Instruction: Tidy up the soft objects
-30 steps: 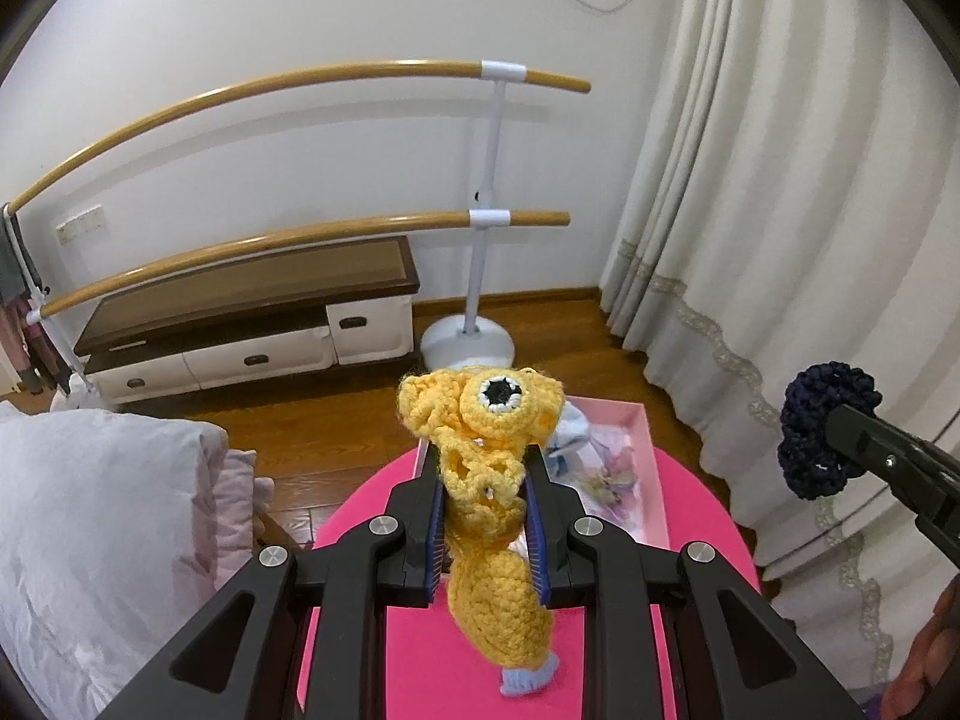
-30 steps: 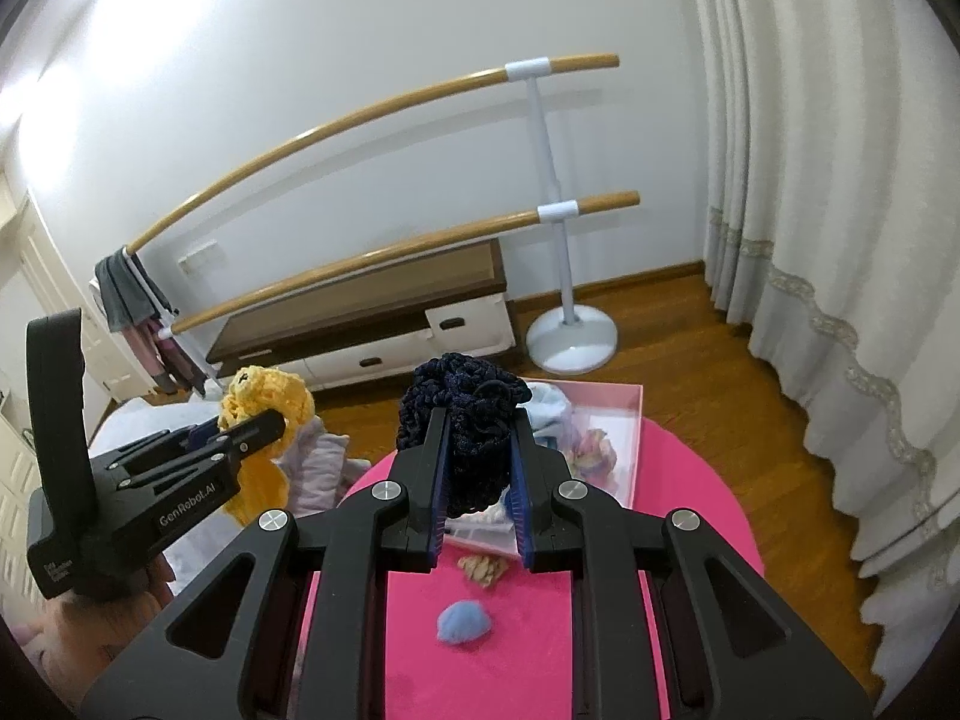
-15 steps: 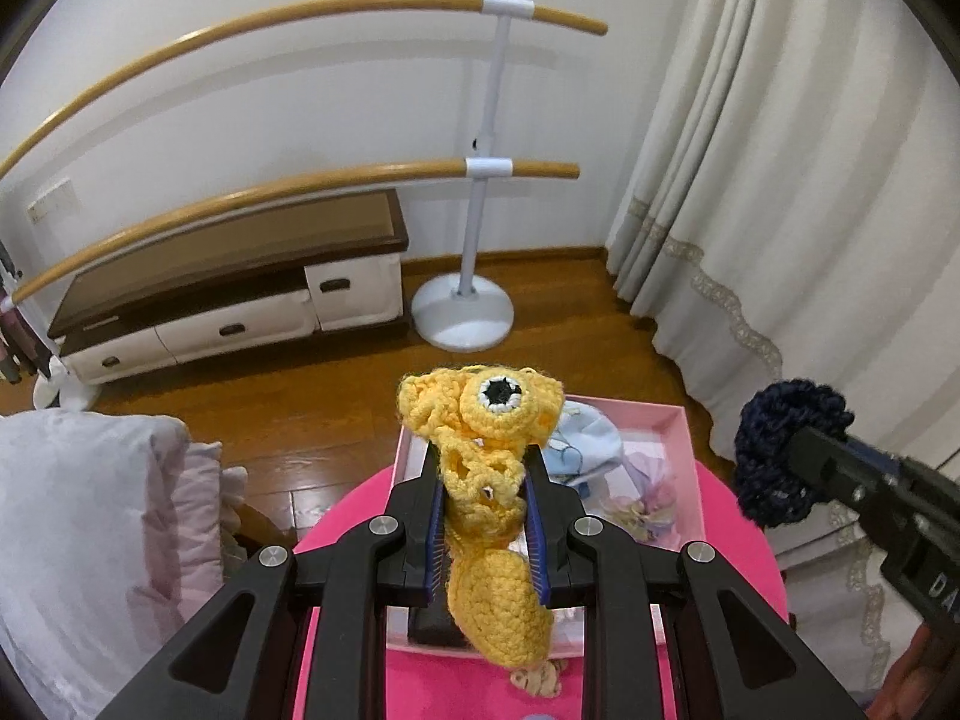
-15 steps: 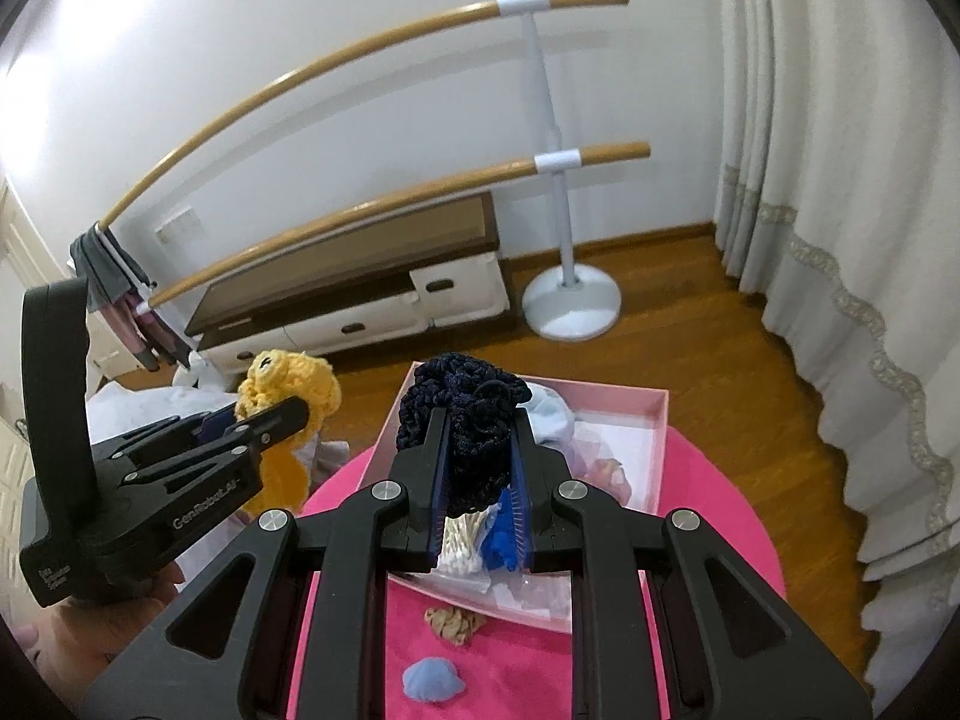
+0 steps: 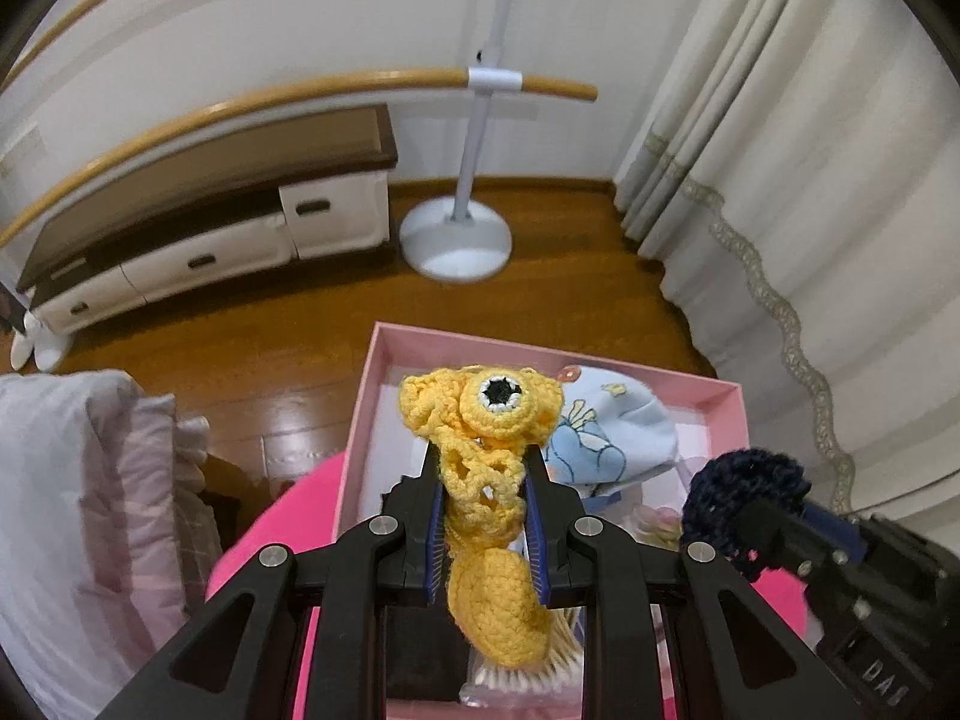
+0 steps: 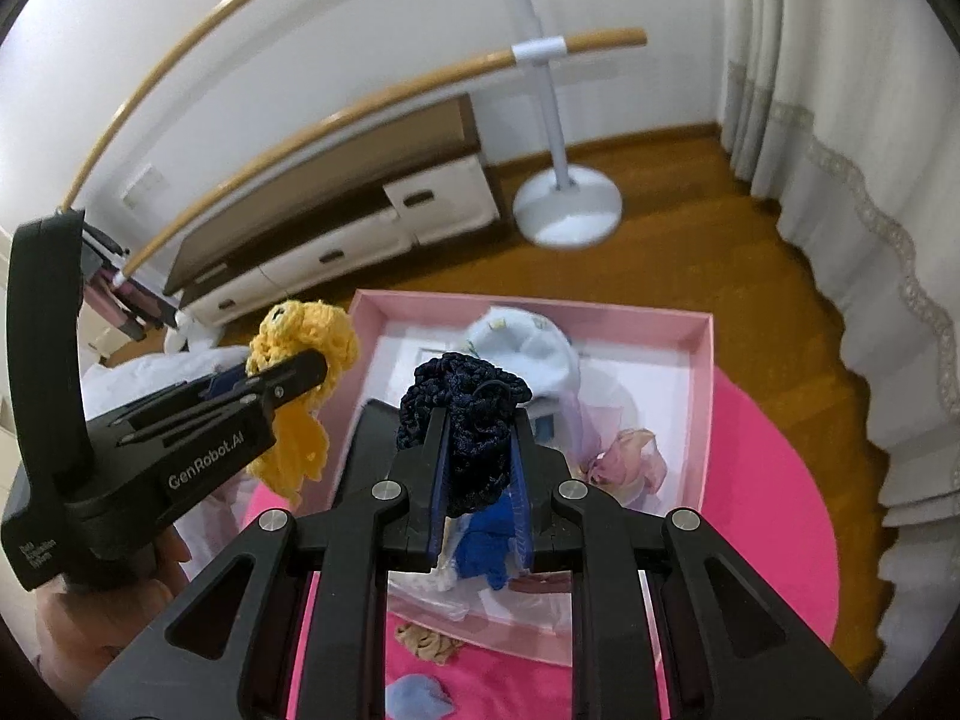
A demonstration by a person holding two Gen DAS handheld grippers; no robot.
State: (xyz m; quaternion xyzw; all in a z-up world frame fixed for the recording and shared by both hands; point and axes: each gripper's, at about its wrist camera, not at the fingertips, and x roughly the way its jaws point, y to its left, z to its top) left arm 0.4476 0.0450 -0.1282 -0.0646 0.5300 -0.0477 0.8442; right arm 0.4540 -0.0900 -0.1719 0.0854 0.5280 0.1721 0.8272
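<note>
Soft objects: 2 are in hand, a yellow crochet toy (image 5: 489, 480) and a navy scrunchie (image 6: 468, 420); both hang over the pink box (image 6: 702, 408) on the pink table (image 6: 774, 510).
Left gripper (image 5: 486, 516): clamped on the toy's open-work middle, pads pressing from 9 and 3 o'clock.
Right gripper (image 6: 477, 468): closed on the scrunchie, which bulges out past the fingertips toward 12 o'clock.
Toy handling: judged light, limp and stretchy; the lacy waist squashes between the pads, so a hold there looks secure, while the plump tail would sag.
Scrunchie handling: judged light, springy and not fragile; a pinch across the bunched fabric is enough, and it may cling to the pads on release.
Toy axis: the long axis runs along the fingers, 6 to 12 o'clock in the left wrist view, with the eye end at 12 o'clock and the rounded tail drooping toward 6.
Scrunchie axis: a bunched ring, no clear long axis; its bulk sits at the 12 o'clock end of the grip.
Box contents: a pale blue printed cloth (image 5: 618, 438) lies at 1 o'clock of the toy, with a sheer pink piece (image 6: 630, 456) at 3 o'clock of the scrunchie.
Loose pieces: a tan scrap (image 6: 429, 642) and a light blue scrap (image 6: 417, 699) lie on the table outside the box, near 6 o'clock in the right wrist view.
</note>
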